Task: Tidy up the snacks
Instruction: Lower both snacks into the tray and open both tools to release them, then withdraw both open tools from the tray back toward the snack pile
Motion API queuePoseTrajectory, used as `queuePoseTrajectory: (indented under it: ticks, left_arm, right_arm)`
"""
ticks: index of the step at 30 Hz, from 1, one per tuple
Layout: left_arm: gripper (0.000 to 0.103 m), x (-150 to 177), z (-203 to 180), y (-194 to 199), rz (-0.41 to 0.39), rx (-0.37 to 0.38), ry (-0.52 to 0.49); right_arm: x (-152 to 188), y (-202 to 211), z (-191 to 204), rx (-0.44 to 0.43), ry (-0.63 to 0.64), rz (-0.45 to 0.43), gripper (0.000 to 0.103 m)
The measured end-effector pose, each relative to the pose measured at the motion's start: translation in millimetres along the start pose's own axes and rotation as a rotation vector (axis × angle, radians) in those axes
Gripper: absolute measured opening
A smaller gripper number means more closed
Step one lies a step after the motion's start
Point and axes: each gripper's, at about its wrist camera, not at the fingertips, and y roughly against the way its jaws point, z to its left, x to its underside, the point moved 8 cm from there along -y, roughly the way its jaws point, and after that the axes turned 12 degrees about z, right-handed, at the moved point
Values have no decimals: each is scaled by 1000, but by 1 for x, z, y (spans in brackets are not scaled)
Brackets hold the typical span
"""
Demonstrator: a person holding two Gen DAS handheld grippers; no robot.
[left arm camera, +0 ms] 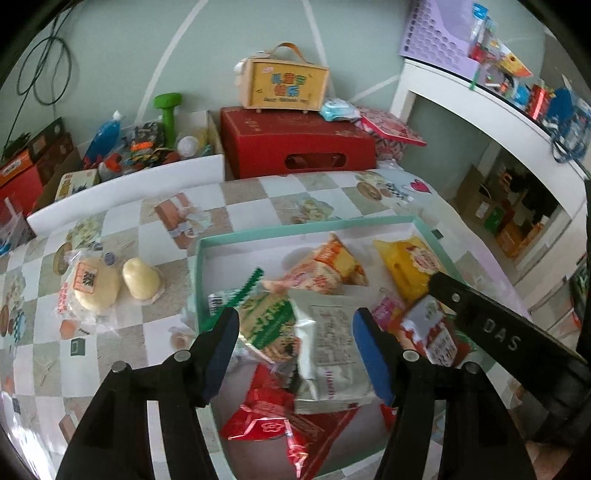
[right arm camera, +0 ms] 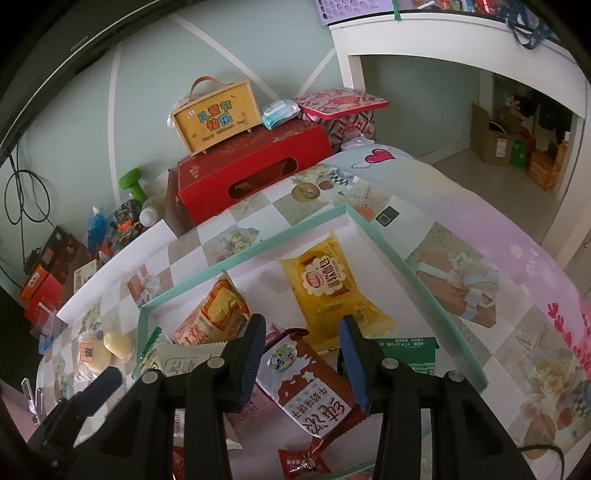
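This is a lived-in room of a home. The counter (left arm camera: pixel 122 206) wears a patchwork-print cloth with hearts and roses. Behind it, against a pale green wall (left arm camera: pixel 122 55), household clutter is piled: a red gift box (left arm camera: pixel 295 144) with a yellow children's-day carry case (left arm camera: pixel 284 83) on top, a pack of wet wipes (right arm camera: pixel 279 112), a green dumbbell (left arm camera: pixel 169 114) and bottles. A white shelf unit (left arm camera: pixel 491 107) holds a lilac basket (left arm camera: pixel 436 33) and toys, with cardboard boxes (right arm camera: pixel 495 142) on the floor underneath.

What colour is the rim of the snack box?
Mint green rim, white inside; clearest in the right wrist view.
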Motion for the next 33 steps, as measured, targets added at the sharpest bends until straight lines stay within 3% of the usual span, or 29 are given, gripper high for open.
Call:
queuePoseTrajectory:
  ticks: [3, 5, 17, 19, 26, 27, 29, 31, 33]
  left_arm:
    - [70, -1, 14, 3, -9, -12, 44]
    - [77, -2, 25, 3, -14, -21, 81]
    - [83, 5, 101, 5, -33, -170, 278]
    - [97, 7, 112, 7, -39, -186, 303]
    - [99, 15, 143, 17, -76, -218, 388]
    - [100, 15, 147, 18, -83, -230, 397]
    - [102, 16, 156, 23, -98, -255, 417]
    - [102, 19, 166, 27, -108, -266, 442]
    - [102, 22, 176, 29, -113, -272, 467]
  right_arm:
    - [1, -2, 2, 5, 5, 9, 50]
    - [2, -3, 3, 16, 10, 14, 63]
    - [11, -9, 40, 40, 121, 36, 71]
    - [13, -9, 51, 36, 148, 34, 71]
    - [15, -1, 81, 16, 215, -17, 72]
    - [17, -1, 86, 9, 230, -20, 74]
    - [19, -1, 97, -2, 250, -26, 95]
    - [21, -1, 106, -7, 266, -33, 103]
    - [25, -2, 116, -17, 287, -34, 103]
